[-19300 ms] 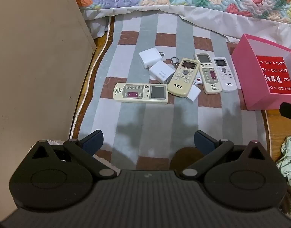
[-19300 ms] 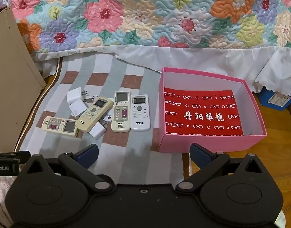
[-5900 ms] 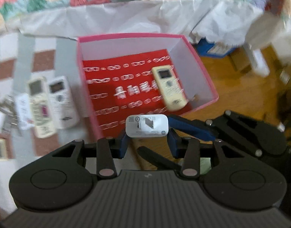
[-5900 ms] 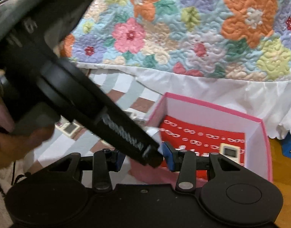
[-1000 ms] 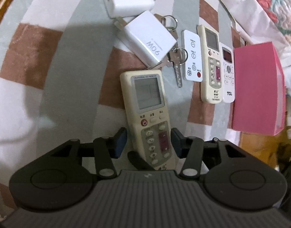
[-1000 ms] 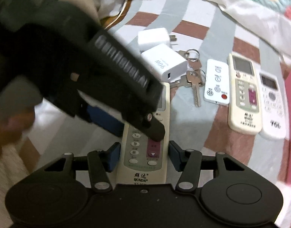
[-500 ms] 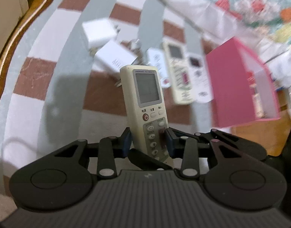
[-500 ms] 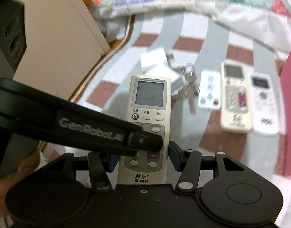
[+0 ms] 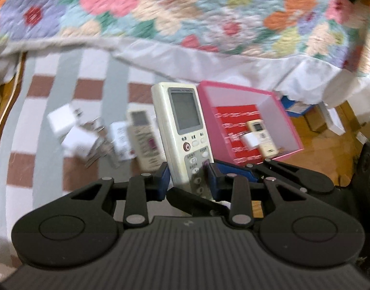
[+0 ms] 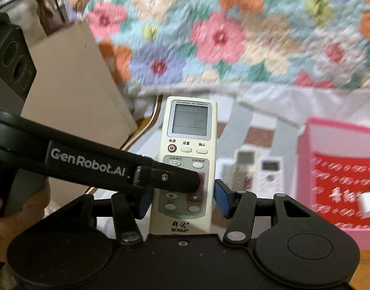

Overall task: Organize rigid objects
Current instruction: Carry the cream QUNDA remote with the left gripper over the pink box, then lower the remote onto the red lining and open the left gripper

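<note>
Progress: we have a remote and one charger in the pink box (image 9: 291, 130), both grippers (image 9: 188, 177) (image 10: 182, 197) clamp the QUNDA remote (image 9: 182, 130) mid-air, roughly six items (blurry) wait on the mat (image 9: 52, 91).

I'm looking at a floral quilt (image 9: 185, 12) with a white ruffled edge hanging over a bed's side — below it a checked mat (image 9: 71, 87) in grey, brown and white covers wooden floor (image 9: 330, 149). A beige panel (image 10: 71, 84) stands at left — lighting is dim, warm.
</note>
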A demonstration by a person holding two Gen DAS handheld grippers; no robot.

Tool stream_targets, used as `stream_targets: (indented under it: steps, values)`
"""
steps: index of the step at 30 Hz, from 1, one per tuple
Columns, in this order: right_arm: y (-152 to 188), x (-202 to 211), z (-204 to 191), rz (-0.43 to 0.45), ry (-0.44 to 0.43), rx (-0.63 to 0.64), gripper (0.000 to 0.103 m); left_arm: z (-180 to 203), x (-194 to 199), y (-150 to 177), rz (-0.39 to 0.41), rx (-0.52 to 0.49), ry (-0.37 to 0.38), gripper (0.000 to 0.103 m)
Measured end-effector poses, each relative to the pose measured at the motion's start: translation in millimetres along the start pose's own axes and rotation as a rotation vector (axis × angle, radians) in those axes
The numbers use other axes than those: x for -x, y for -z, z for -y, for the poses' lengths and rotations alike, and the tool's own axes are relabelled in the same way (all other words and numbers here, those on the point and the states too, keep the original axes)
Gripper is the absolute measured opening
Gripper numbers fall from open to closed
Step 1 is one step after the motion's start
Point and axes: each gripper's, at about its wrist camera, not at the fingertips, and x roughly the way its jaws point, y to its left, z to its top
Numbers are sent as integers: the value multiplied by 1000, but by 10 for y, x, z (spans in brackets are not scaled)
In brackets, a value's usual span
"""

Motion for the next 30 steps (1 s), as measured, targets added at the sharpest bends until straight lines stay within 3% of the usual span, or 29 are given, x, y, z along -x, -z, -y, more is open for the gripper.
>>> stream_targets:
  steps: [7, 14, 22, 30]
  values:
    - [-187, 350, 447, 48, 67, -15, 59, 556, -194, -333, 4, -58, 53, 32]
    - [-237, 508, 1132, 11, 123, -83, 59, 1074, -802, -619, -83, -69, 98, 32]
    - [-41, 214, 1937, -93, 109, -239, 59, 1307, -1705, -673, -205, -50, 68, 32]
    - [102, -206, 2319, -158, 101, -284, 59, 1236, -2362, -696, -273, -21, 13, 33]
